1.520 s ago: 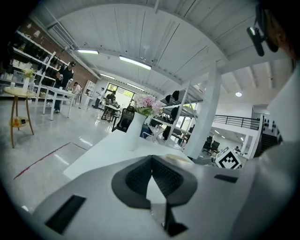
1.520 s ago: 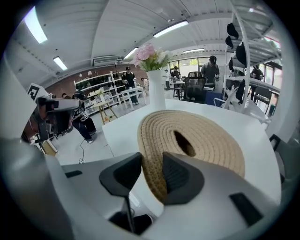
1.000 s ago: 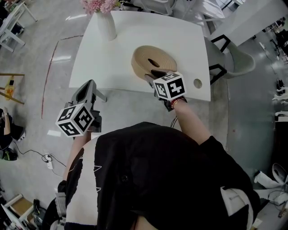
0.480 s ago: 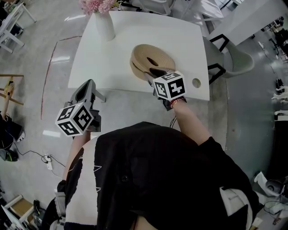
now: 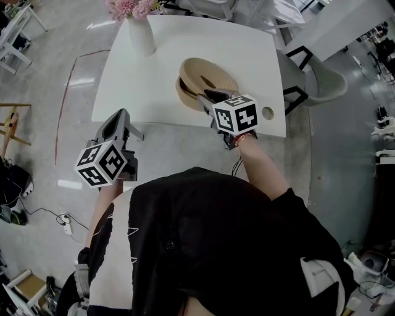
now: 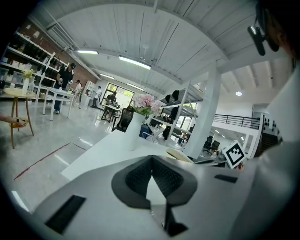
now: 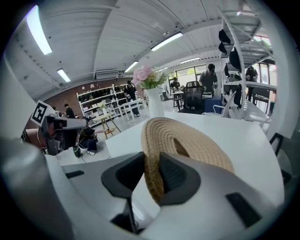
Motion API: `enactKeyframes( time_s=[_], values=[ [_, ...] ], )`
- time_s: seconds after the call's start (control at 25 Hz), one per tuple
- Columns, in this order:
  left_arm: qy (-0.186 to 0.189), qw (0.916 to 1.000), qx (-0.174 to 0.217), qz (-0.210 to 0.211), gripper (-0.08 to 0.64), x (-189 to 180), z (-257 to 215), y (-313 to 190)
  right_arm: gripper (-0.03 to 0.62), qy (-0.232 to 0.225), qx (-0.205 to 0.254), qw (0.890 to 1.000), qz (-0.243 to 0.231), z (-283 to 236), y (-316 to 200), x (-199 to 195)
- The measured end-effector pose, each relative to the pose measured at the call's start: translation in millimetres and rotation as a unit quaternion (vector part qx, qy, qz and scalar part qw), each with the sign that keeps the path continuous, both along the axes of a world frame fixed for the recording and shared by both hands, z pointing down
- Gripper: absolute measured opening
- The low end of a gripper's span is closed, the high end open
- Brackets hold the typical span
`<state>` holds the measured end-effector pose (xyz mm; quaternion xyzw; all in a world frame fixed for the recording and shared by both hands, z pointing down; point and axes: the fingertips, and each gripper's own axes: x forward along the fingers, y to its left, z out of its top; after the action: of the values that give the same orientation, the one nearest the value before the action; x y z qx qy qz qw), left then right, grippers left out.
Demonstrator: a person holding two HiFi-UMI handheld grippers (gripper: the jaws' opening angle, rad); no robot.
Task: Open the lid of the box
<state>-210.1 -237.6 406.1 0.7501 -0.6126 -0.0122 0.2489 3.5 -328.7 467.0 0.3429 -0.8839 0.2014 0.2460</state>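
Pinches the near rim of the round woven lid [image 5: 210, 71] in the right gripper [image 5: 207, 96], the jaws having just been closing and now pressed on the straw edge from both sides. In the right gripper view, the coiled rim is wedged between the dark pads [image 7: 174, 176], with the rest of the lid sloping away beyond them. Lifts that near edge clear of the woven box [image 5: 184, 99] beneath, leaving the lid tilted and the box's near-left rim uncovered; no telling whether the lid's far edge rests on the box. Box and lid toward the front right of the white counter [image 5: 154, 74], just beyond its near edge. Holds the left gripper [image 5: 118, 118] at the counter's near-left edge, well apart from the box, jaws clenched tip to tip on nothing, only a sliver of counter showing through the notch behind the tips. At the counter's far left, a white vase [image 5: 141, 37] of pink flowers [image 5: 129, 7], upright and well clear of the box. Near the front right corner, a small round hole [image 5: 267, 113] in the counter, just right of the right gripper's marker cube. Beyond the counter's right side, a pale chair [image 5: 324, 80] on the grey floor [image 5: 49, 74].
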Motion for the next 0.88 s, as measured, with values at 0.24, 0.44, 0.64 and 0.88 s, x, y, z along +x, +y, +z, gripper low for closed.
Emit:
enactKeyframes(
  time_s=[0.24,0.44,0.64,0.88],
  values=[
    [0.003,1.0000,0.002,0.007,0.011,5.6,-1.7,-1.4,0.097,-0.002,0.006,1.000,0.001,-7.0,0.5,1.4],
    [0.008,1.0000,0.002,0.006,0.011,5.7,-2.1,-1.7,0.094,0.006,0.011,1.000,-0.003,-8.5,2.3,2.0],
    [0.007,0.9999,0.000,0.009,0.011,7.4,-1.4,-2.0,0.094,-0.004,0.012,1.000,0.001,-13.2,1.1,4.3],
    [0.010,0.9999,0.000,0.005,0.011,6.1,-2.0,-1.7,0.094,-0.023,0.015,1.000,0.010,-19.4,0.0,6.4]
  ],
)
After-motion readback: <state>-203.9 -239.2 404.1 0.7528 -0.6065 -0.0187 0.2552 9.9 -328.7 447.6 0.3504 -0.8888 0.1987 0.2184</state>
